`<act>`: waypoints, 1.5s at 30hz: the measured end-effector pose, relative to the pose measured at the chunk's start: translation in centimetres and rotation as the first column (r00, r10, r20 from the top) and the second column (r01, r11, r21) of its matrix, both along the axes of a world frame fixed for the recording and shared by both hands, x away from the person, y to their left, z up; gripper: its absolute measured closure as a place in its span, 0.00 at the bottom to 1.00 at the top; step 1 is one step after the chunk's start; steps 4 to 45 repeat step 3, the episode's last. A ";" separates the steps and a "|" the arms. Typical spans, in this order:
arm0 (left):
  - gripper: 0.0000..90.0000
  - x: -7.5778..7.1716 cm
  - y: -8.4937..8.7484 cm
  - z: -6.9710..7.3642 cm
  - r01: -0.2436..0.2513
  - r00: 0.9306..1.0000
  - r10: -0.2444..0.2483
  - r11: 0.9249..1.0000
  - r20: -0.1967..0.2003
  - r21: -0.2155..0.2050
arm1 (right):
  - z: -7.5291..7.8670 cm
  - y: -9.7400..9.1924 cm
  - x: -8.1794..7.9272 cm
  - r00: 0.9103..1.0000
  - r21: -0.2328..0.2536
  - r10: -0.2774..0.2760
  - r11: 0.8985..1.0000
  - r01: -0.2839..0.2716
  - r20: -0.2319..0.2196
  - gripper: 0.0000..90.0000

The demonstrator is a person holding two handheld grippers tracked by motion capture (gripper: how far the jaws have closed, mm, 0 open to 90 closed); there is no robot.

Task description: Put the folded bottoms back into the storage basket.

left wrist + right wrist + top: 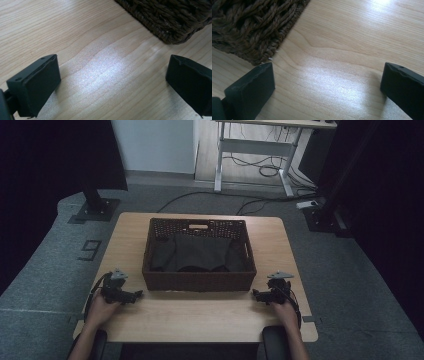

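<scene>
Your left gripper sits on the table at about 7 o'clock of the wicker basket, jaws wide apart, nothing between them but bare wood. Your right gripper sits at about 5 o'clock of the basket, jaws likewise spread, empty. Basket stands mid-table, dark cloth lying inside it. In the left gripper view a basket corner is near at 1 o'clock; in the right gripper view it's at 11 o'clock, just beside your left-hand jaw.
</scene>
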State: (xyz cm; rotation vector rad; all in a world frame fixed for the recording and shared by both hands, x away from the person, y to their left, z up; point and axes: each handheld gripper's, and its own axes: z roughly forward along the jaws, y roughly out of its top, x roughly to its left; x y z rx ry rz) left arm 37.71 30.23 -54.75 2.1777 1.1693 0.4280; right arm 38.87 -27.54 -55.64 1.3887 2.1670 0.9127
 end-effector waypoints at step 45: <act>0.00 0.0 0.0 0.0 -0.003 1.000 0.003 1.000 0.000 0.000 | -0.1 0.0 0.0 1.000 0.001 -0.006 1.000 0.006 0.005 0.00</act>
